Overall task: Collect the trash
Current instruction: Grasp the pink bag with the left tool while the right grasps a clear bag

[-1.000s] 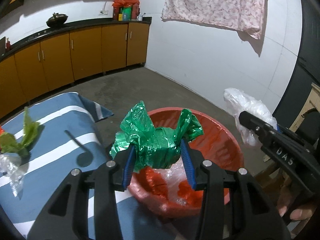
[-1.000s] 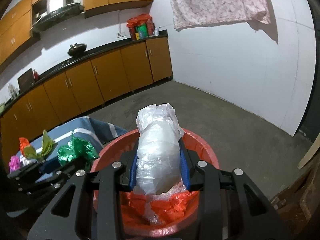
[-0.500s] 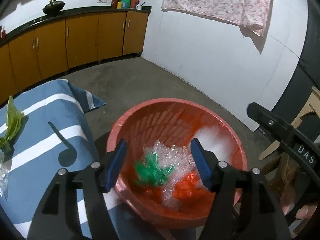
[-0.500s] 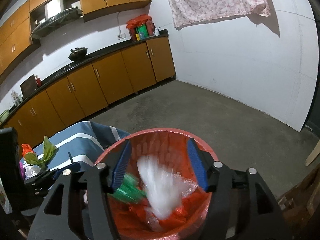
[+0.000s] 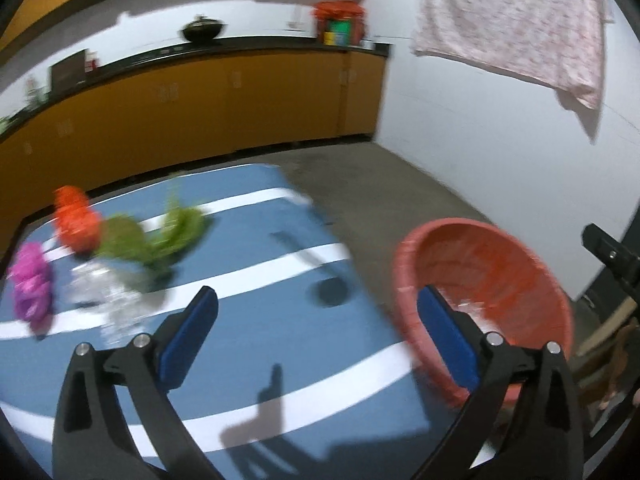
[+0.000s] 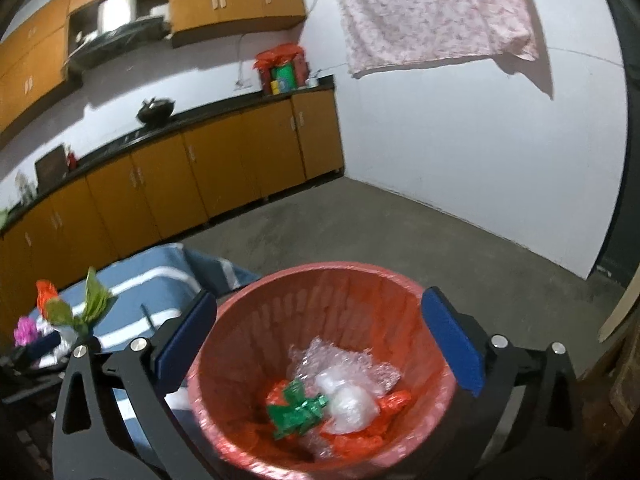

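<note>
The red basket on the grey floor holds green, white and orange wrappers (crumpled). Beside it, more scraps lie on a blue striped cloth. The left gripper and right gripper are opening, empty.

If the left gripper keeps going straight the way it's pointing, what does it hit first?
Probably the blue striped tablecloth: the left gripper, jaws opening and empty, aims down at a bare patch between the trash pile and the red bin.
</note>
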`<state>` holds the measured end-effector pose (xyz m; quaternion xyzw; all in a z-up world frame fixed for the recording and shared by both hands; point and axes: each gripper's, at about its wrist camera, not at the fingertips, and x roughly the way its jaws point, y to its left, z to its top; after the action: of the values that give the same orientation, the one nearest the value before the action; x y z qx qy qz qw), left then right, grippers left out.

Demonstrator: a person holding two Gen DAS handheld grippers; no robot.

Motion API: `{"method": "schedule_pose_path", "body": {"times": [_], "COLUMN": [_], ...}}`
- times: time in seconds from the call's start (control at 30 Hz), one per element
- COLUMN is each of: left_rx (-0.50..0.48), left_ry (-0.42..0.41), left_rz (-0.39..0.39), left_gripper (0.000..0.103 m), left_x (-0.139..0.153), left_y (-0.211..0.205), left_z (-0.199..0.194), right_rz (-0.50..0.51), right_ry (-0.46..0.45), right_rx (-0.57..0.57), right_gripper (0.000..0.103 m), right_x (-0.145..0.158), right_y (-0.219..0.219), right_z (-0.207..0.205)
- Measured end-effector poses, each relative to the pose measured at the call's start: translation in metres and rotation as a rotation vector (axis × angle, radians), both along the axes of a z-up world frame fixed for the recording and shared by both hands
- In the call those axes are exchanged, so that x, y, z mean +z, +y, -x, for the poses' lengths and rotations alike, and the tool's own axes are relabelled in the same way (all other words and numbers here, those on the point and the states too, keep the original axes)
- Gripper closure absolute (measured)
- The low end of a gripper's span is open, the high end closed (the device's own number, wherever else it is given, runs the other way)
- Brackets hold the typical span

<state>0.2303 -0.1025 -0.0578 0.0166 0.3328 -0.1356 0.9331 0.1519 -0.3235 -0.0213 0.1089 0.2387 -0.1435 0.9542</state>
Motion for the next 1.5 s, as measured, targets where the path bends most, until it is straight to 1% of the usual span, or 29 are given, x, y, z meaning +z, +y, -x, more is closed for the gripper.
{"method": "schedule_pose_path", "body": {"times": [0.2, 0.33, 0.43, 0.53, 0.6, 0.77, 0.87, 0.97, 1.03, 1.13, 1.2, 1.23, 1.3, 1.33, 1.4, 1.47, 1.5], "left_rx": [0.171, 0.288, 0.386, 0.48, 0.546, 0.647, 0.675, 0.689, 0.69, 0.677, 0.665, 0.653, 0.632, 0.618, 0.598, 0.58, 0.572], "left_ry": [0.004, -0.016, -0.015, -0.016, -0.025, -0.043, -0.045, -0.042, -0.042, -0.045, -0.044, -0.044, -0.043, -0.043, -0.04, -0.033, -0.029], "left_rz": [-0.055, -0.099, -0.108, -0.09, -0.068, -0.047, -0.044, -0.037, -0.027, -0.015, -0.008, 0.002, 0.019, 0.027, 0.034, 0.042, 0.046], "left_gripper": [0.005, 0.005, 0.005, 0.005, 0.005, 0.005, 0.005, 0.005, 0.005, 0.005, 0.005, 0.005, 0.005, 0.005, 0.005, 0.005, 0.005], "left_x": [-0.01, -0.01, -0.009, -0.006, -0.001, 0.007, 0.007, 0.004, 0.003, 0.0, -0.001, -0.001, -0.001, -0.001, -0.001, -0.002, -0.002], "left_y": [0.088, 0.143, 0.186, 0.23, 0.261, 0.312, 0.331, 0.345, 0.352, 0.357, 0.357, 0.356, 0.352, 0.349, 0.342, 0.335, 0.332], "left_z": [0.013, 0.018, 0.019, 0.021, 0.024, 0.032, 0.034, 0.033, 0.032, 0.027, 0.023, 0.02, 0.014, 0.01, 0.003, -0.004, -0.008], "right_rz": [0.009, 0.007, 0.0, -0.006, -0.002, 0.062, 0.072, 0.103, 0.123, 0.121, 0.108, 0.111, 0.118, 0.112, 0.108, 0.117, 0.118], "right_ry": [0.048, 0.076, 0.095, 0.122, 0.146, 0.174, 0.203, 0.232, 0.253, 0.29, 0.328, 0.342, 0.359, 0.368, 0.364, 0.351, 0.347], "right_rx": [0.143, 0.267, 0.375, 0.475, 0.555, 0.659, 0.676, 0.666, 0.653, 0.637, 0.649, 0.656, 0.67, 0.678, 0.681, 0.682, 0.683], "right_gripper": [0.002, 0.002, 0.003, 0.01, 0.018, 0.029, 0.031, 0.032, 0.033, 0.035, 0.045, 0.049, 0.061, 0.066, 0.081, 0.09, 0.091], "right_x": [-0.006, -0.012, -0.017, -0.021, -0.027, -0.041, -0.049, -0.056, -0.059, -0.063, -0.066, -0.069, -0.072, -0.073, -0.072, -0.071, -0.071], "right_y": [0.055, 0.103, 0.149, 0.19, 0.224, 0.289, 0.314, 0.331, 0.334, 0.334, 0.334, 0.335, 0.335, 0.335, 0.333, 0.332, 0.331], "right_z": [-0.016, -0.028, -0.04, -0.051, -0.062, -0.084, -0.103, -0.121, -0.128, -0.139, -0.143, -0.145, -0.144, -0.144, -0.141, -0.136, -0.135]}}
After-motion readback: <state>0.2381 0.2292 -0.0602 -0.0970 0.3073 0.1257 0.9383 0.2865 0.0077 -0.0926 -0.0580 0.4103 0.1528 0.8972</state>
